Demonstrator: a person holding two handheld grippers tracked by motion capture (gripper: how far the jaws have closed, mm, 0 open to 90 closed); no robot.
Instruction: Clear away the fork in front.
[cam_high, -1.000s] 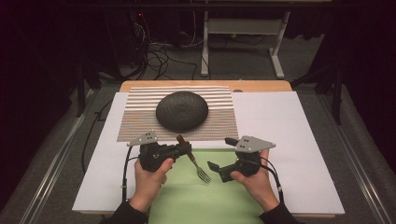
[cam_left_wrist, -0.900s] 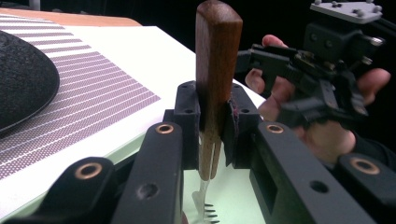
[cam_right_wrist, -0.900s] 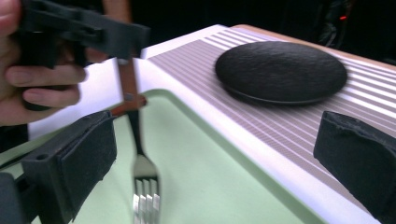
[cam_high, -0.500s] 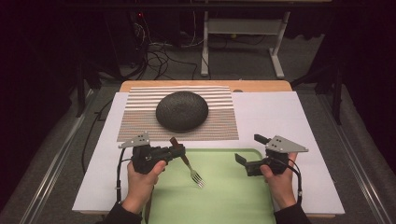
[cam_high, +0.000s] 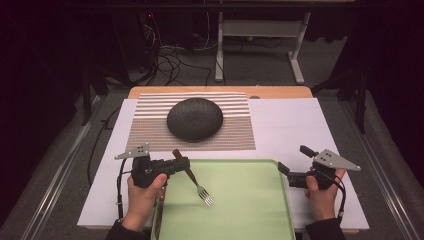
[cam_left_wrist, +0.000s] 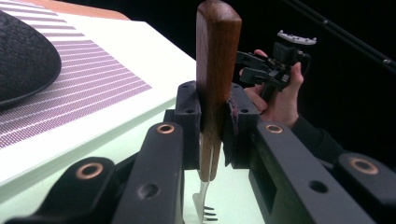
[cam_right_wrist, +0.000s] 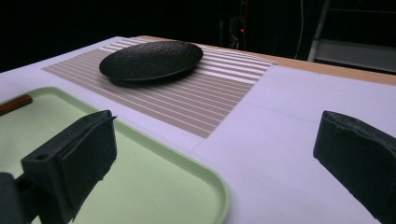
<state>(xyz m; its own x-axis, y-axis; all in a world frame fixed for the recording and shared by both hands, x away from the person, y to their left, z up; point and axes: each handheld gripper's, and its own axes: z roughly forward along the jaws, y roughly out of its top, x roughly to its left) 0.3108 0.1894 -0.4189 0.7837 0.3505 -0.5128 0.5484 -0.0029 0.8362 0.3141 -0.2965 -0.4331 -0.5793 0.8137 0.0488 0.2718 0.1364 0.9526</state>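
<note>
The left claw (cam_high: 181, 164) is clenched on the fork (cam_high: 192, 177), gripping it by the wooden handle; in the left gripper view the two pads press the handle (cam_left_wrist: 215, 60) from both sides, and the metal tines (cam_left_wrist: 204, 211) hang below the jaws. In the high view the fork lies slanted; the handle end points up and away toward the mat (cam_high: 150, 131), and the tines point down toward the person, over the green tray (cam_high: 250, 210). The tines seem to be just above the tray surface or touching it; I cannot tell which. So the long axis of the fork runs from far-left to near-right, and it crosses the jaws nearly at a right angle.

The right claw (cam_high: 287, 172) is released; in the right gripper view its two black pads stand wide apart with nothing between them, and through the gap I see the white table (cam_right_wrist: 289, 140) and the tray corner (cam_right_wrist: 205, 186). This claw hovers beside the right edge of the tray, well apart from the fork, and it points toward the left hand (cam_high: 142, 192). The left hand is therefore the nearer one, since it already carries the fork.

A dark plate (cam_high: 195, 119) lies on the striped mat beyond the tray; the fork is between the plate and the person. A second wooden handle (cam_high: 159, 220) shows at the left edge of the tray, under the left wrist; what it belongs to I cannot tell. My judgement is that the coming move depends on where the fork is to lie; beside the plate is likely.
</note>
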